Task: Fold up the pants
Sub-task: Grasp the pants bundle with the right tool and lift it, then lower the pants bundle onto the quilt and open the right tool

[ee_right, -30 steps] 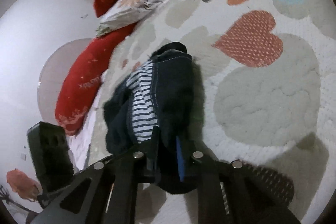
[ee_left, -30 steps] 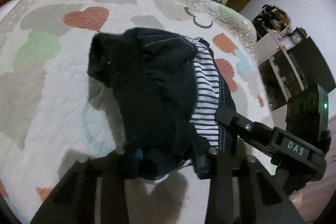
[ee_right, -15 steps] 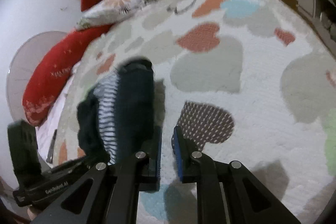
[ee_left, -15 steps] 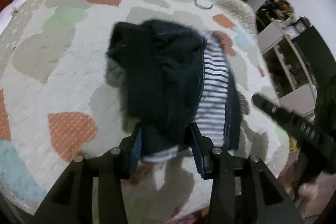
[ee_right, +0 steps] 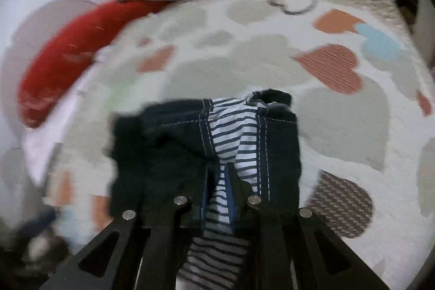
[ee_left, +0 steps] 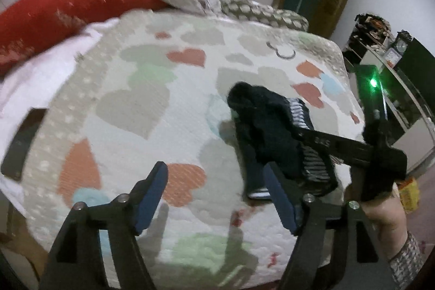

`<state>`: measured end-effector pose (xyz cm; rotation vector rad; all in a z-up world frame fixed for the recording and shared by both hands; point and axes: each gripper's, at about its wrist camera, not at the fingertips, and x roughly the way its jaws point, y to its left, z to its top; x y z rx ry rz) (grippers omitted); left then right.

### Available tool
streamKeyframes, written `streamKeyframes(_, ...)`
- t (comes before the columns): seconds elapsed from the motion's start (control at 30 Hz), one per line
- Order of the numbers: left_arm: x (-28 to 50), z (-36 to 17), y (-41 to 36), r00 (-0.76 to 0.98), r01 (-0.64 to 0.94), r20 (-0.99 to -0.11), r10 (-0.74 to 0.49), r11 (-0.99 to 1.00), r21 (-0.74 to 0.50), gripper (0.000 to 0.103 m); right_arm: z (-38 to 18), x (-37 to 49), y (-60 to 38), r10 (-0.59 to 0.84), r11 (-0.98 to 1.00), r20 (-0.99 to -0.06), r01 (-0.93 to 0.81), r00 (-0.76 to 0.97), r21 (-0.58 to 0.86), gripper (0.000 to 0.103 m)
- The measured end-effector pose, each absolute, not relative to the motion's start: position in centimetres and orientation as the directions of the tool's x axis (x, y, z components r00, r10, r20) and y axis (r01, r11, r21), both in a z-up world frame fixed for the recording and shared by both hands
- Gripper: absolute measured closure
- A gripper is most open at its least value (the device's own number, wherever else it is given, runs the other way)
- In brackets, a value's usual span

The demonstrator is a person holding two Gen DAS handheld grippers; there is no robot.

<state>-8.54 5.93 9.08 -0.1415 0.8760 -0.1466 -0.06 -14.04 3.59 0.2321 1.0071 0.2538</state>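
Fingers of the left gripper (ee_left: 214, 195) stand wide apart, having just been opening, with only the heart-patterned bedspread (ee_left: 130, 105) between them. Fingers of the right gripper (ee_right: 217, 192) are drawn narrow and pinch the striped lining of the pants (ee_right: 217, 143).

Left wrist view: the dark pants (ee_left: 274, 137) lie bunched on the bed at about 2 o'clock from the left gripper, just outside its right finger and apparently clear of it, though blur makes contact hard to rule out. This view alone shows the right gripper (ee_left: 299, 133) from outside, reaching in from 3 o'clock, with the person's hand (ee_left: 380, 211) beneath it and a green light on its body.

Right wrist view: it alone shows the white stitching and the striped cloth hanging between the fingers. Red pillows (ee_right: 70, 50) sit at 10 o'clock.
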Motion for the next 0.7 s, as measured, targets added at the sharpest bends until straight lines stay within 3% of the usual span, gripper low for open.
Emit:
streamKeyframes(0.07, -8.9, 9.3, 6.2, 0.646, 0.063, -0.745, -0.165, 0.985, -0.163, 0.029, 4.8, -1.0, -14.3, 0.317, 0.944, -0.786, -0.093, 0.531, 0.318, 0.089)
streamKeyframes(0.17, -9.4, 9.7, 6.4, 0.671, 0.048, -0.729, -0.135, 0.989, -0.138, 0.028, 6.5, -2.5, -14.8, 0.345, 0.931, -0.738, -0.109, 0.58, 0.349, 0.079)
streamKeyframes(0.23, -9.6, 10.0, 6.3, 0.683, 0.044, -0.721, -0.118, 0.992, -0.121, 0.028, 6.4, -3.0, -14.7, 0.353, 0.928, -0.733, -0.115, 0.582, 0.355, 0.059)
streamKeyframes(0.3, -10.0, 10.3, 6.1, 0.694, 0.039, -0.713, -0.101, 0.994, -0.103, 0.028, 5.1, -2.5, -14.4, 0.341, 0.935, -0.772, -0.106, 0.537, 0.339, 0.05)
streamKeyframes(0.43, -10.8, 10.9, 5.8, 0.721, 0.031, -0.69, -0.065, 0.998, -0.062, 0.019, 5.0, -2.7, -15.0, 0.361, 0.924, -0.759, -0.101, 0.542, 0.368, 0.051)
streamKeyframes(0.7, -12.4, 12.8, 4.2, 0.803, 0.007, -0.596, 0.004, 1.0, 0.016, 0.017, 7.4, -7.8, -17.9, 0.275, 0.945, -0.71, -0.044, 0.648, 0.325, 0.048)
